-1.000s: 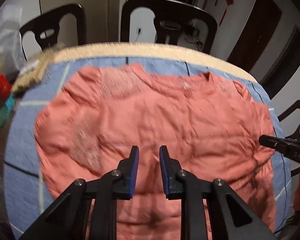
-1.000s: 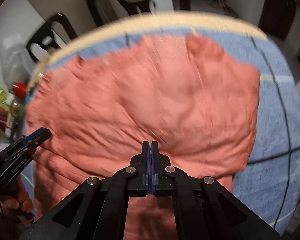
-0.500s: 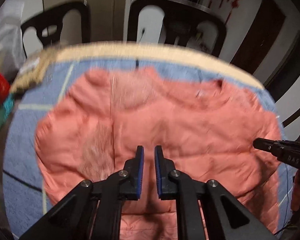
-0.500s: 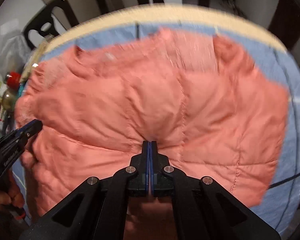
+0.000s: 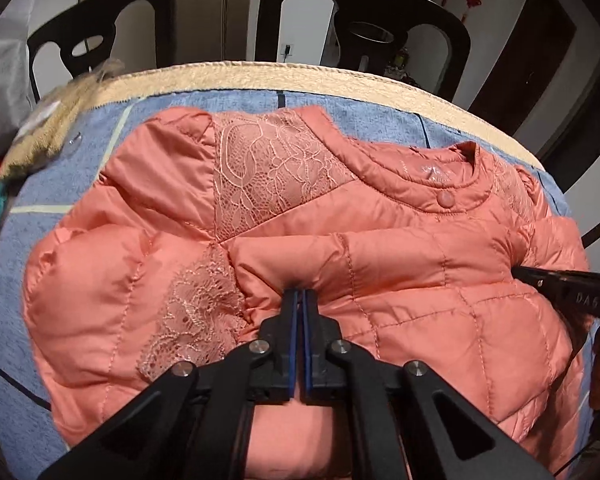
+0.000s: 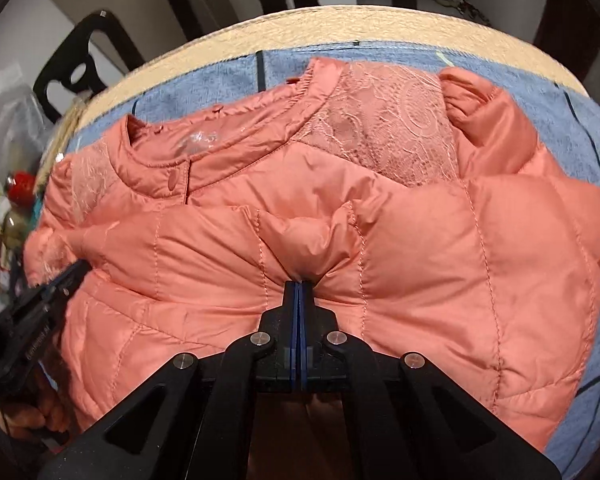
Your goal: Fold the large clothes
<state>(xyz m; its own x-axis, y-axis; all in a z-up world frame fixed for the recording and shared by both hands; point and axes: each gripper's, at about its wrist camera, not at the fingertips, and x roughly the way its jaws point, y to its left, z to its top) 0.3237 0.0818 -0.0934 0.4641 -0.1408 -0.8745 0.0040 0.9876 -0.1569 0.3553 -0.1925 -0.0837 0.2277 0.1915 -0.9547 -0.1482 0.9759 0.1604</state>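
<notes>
We've got the salmon quilted jacket [image 5: 400, 280] lying flat on the blue cloth [image 5: 60, 184] over the round table [image 5: 260, 78], collar toward the far chairs [image 5: 360, 12], front side up. The lower part is already doubled up over the chest, so its hem edge runs as a ridge just below the collar button

Left gripper [image 5: 300, 300]: jaws have just been closing and are now clenched, a pinch of the quilted fabric puckering at the tips. Right gripper [image 6: 299, 286]: also clamped tight on a bunch of the same folded edge; fabric creases fan out from its tips. Both point steeply down at the cloth, spaced apart along that edge, which we judge is so the wide panel moves as one straight line instead of sagging in the middle

Puffy fill will likely spring back, so pressing the fold down looks needed

Bottles and clutter [image 6: 20, 184] sit off the table's left rim, clear of the jacket
</notes>
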